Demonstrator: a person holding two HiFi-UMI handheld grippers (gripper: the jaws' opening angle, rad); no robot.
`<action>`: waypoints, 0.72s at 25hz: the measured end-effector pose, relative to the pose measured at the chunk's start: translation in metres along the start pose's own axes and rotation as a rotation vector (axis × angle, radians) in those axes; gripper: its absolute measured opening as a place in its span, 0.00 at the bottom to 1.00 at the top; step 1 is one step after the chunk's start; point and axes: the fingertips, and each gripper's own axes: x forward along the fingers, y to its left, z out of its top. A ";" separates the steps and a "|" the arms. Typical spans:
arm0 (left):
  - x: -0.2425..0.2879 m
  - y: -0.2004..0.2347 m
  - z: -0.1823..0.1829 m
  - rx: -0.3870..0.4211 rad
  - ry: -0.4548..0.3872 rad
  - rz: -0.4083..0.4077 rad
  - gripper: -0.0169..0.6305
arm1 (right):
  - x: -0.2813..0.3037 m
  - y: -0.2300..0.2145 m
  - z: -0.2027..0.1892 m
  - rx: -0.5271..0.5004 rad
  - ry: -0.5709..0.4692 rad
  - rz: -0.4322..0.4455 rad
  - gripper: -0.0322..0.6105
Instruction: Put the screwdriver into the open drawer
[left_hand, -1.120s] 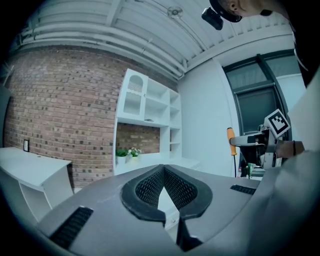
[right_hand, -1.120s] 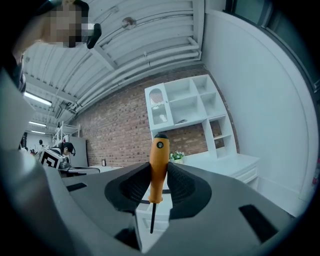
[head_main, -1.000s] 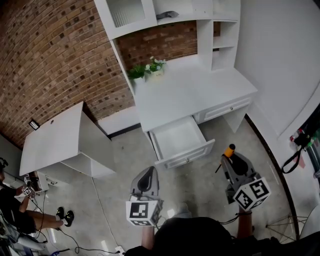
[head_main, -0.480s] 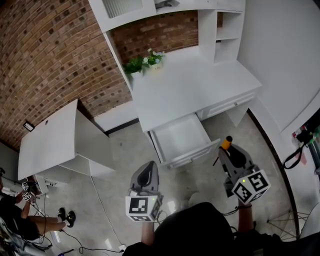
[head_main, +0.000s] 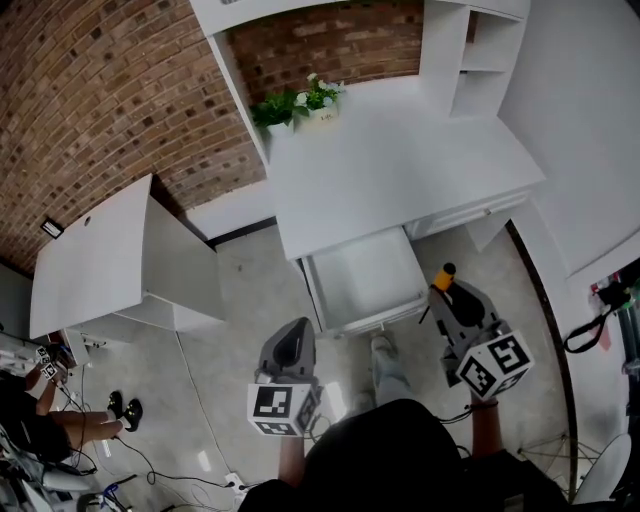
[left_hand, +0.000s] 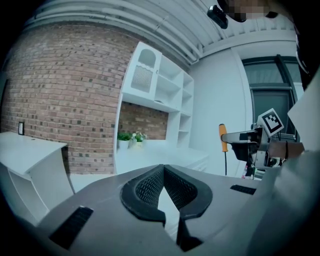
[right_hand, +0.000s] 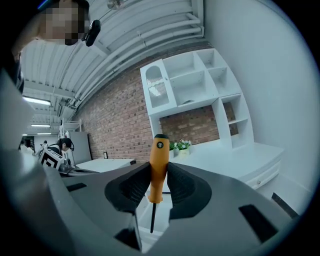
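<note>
The screwdriver (head_main: 446, 274) has an orange handle and a thin dark shaft. It stands upright in my right gripper (head_main: 450, 292), which is shut on its handle (right_hand: 158, 167). That gripper hovers just off the right front corner of the open white drawer (head_main: 368, 272), whose inside looks empty. My left gripper (head_main: 293, 334) hangs lower left of the drawer, over the floor, shut with nothing in it; its tips (left_hand: 163, 170) meet. The left gripper view also shows the screwdriver (left_hand: 222, 138) held off to the right.
The drawer belongs to a white desk (head_main: 400, 170) with shelves above and a small potted plant (head_main: 300, 103). A white cabinet (head_main: 120, 265) stands at the left by the brick wall. A person (head_main: 35, 425) and cables (head_main: 180, 470) are at the lower left floor.
Both grippers have moved forward toward the desk. The right one carried the screwdriver from out in front of the drawer up to its right front corner.
</note>
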 end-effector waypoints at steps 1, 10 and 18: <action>0.008 0.003 -0.001 -0.006 0.005 0.002 0.04 | 0.009 -0.004 0.000 -0.002 0.010 0.010 0.22; 0.074 0.018 -0.005 -0.074 0.058 0.047 0.04 | 0.085 -0.041 0.000 -0.009 0.094 0.123 0.22; 0.115 0.028 -0.022 -0.137 0.119 0.102 0.04 | 0.139 -0.058 -0.014 -0.010 0.186 0.234 0.22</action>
